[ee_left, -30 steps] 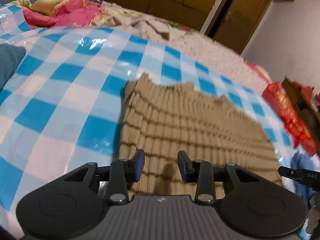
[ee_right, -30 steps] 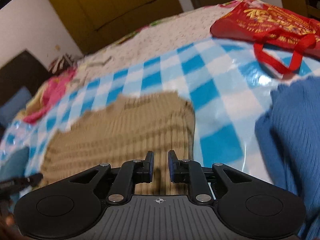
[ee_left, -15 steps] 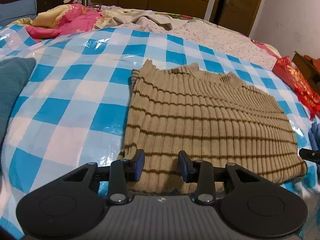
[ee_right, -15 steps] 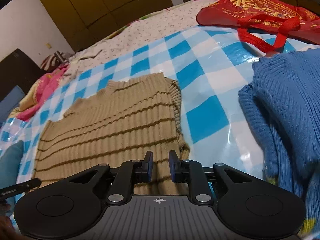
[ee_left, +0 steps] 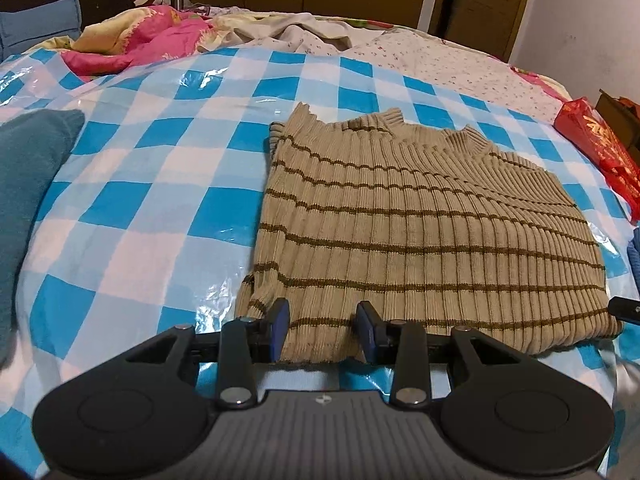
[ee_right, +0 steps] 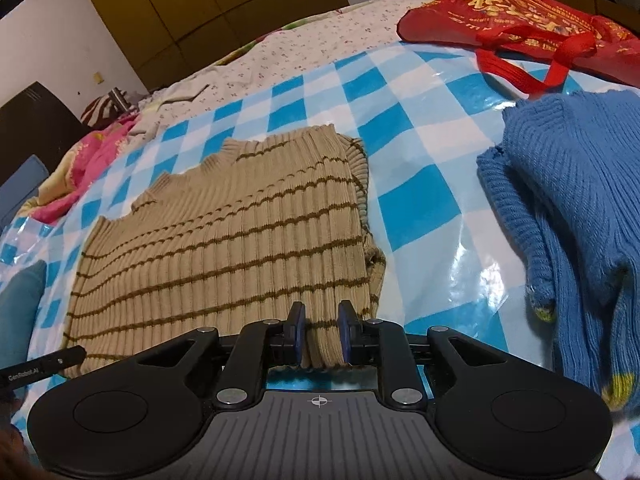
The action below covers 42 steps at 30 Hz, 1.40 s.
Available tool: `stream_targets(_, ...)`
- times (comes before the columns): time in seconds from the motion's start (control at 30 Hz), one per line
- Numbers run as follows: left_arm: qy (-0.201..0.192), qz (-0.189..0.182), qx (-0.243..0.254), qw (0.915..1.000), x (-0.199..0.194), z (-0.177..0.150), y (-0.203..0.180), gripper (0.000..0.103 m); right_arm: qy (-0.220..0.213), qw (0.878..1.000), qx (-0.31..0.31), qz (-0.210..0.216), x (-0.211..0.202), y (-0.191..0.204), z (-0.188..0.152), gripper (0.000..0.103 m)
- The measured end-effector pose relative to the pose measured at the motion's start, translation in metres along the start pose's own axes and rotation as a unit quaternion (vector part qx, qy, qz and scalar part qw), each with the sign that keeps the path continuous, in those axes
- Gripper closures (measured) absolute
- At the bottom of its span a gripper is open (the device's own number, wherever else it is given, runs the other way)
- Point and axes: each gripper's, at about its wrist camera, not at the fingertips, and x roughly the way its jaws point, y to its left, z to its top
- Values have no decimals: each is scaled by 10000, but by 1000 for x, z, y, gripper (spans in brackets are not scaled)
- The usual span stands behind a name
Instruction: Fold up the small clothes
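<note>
1. Sweater, beige ribbed knit with thin brown stripes, lies flat on the blue-and-white checked plastic sheet spread over the bed. Its collar points away from the person and its hem lies nearest the tongs. The sleeves seem tucked in, so it reads as a broad rectangle whose long axis runs left to right.

2. Left tongs stand spread at the hem near the left corner, with hem cloth lying between the blue pads; they do not look closed on it.

3. Right tongs are narrowed around a bunch of hem near the right corner. The knit bulges between the pads, so they appear to pinch it.

4. Likely risks: with one corner gripped and the other loose, a lift would probably drag the sweater askew and make a crooked fold. The glossy sheet may let the whole garment slide. A pinch that catches only the top layer would open the tucked sides.

5. Blue knitwear lies just beside the right edge and could snag. A red bag sits farther off.
</note>
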Motion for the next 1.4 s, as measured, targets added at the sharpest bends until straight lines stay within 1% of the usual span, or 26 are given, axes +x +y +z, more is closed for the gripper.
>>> stream_targets(0.17, -6, 91, 94, 9999, -1, -2, -3, 56, -28, 10000, 56, -13, -2, -3, -7, 83)
stream_targets(0.47, -8, 348, 439, 9984, 0, -5, -15, 55, -112, 9998, 141, 34, -4, -6, -16, 83)
stream_targets(0.8, 52, 471, 550, 9974, 1, -4, -20, 54, -185, 9993, 306, 133, -3, -14, -22, 83)
stream_targets(1.03, 118, 587, 668, 9960, 2, -4, -25, 53, -318, 9981, 463, 250, -3, -22, -31, 83)
stream_targets(1.23, 94, 628, 609, 9961, -1, -6, -25, 53, -450, 9967, 579, 340, -4, -27, -38, 83)
stream_targets(1.4, -24, 710, 362, 9968, -9, -10, -25, 53, -507, 9969, 493, 341, -4, -26, -41, 83)
